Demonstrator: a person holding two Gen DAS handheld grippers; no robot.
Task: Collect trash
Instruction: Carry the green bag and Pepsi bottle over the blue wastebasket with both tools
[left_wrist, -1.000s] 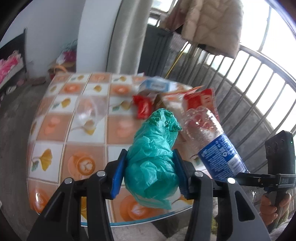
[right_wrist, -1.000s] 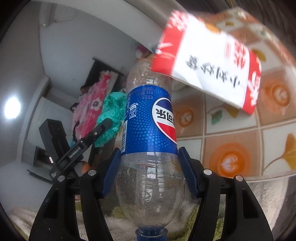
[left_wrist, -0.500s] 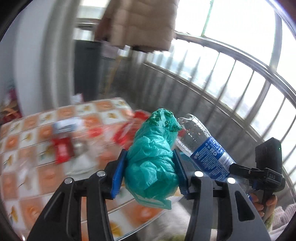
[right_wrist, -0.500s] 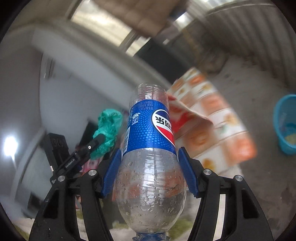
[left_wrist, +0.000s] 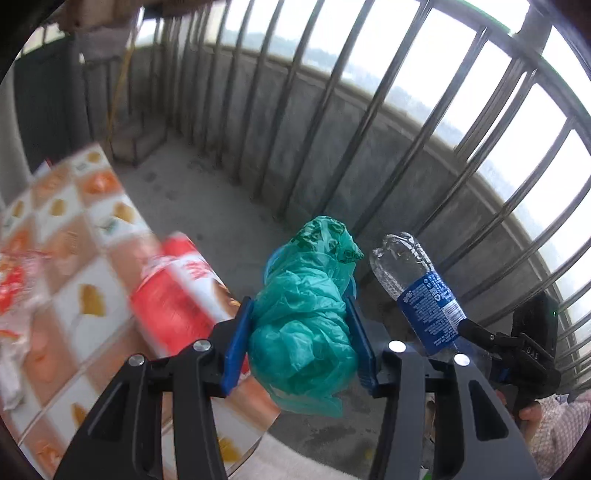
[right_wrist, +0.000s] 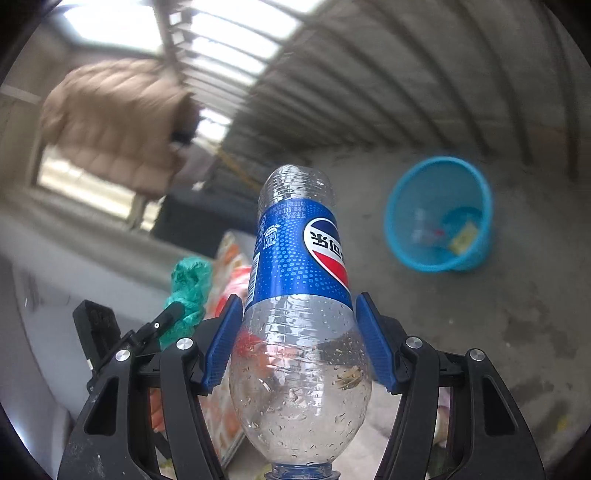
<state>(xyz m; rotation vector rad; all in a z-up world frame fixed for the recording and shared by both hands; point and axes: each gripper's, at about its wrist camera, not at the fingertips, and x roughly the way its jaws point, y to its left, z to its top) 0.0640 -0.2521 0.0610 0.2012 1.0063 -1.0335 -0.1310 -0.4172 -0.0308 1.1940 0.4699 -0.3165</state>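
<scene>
Trash in transit: crumpled green plastic bag (left_wrist: 303, 325) clamped in left gripper (left_wrist: 301, 343), clear blue-labelled plastic bottle (right_wrist: 299, 295) clamped in right gripper (right_wrist: 299, 339); release both squarely over round blue plastic bin (right_wrist: 476, 206).

Left gripper (left_wrist: 301, 332) pads clamped on green bag (left_wrist: 306, 317), tilted down; right gripper (right_wrist: 299, 339) pads clamped on bottle (right_wrist: 299, 317), hand (left_wrist: 528, 417) at handle
</scene>
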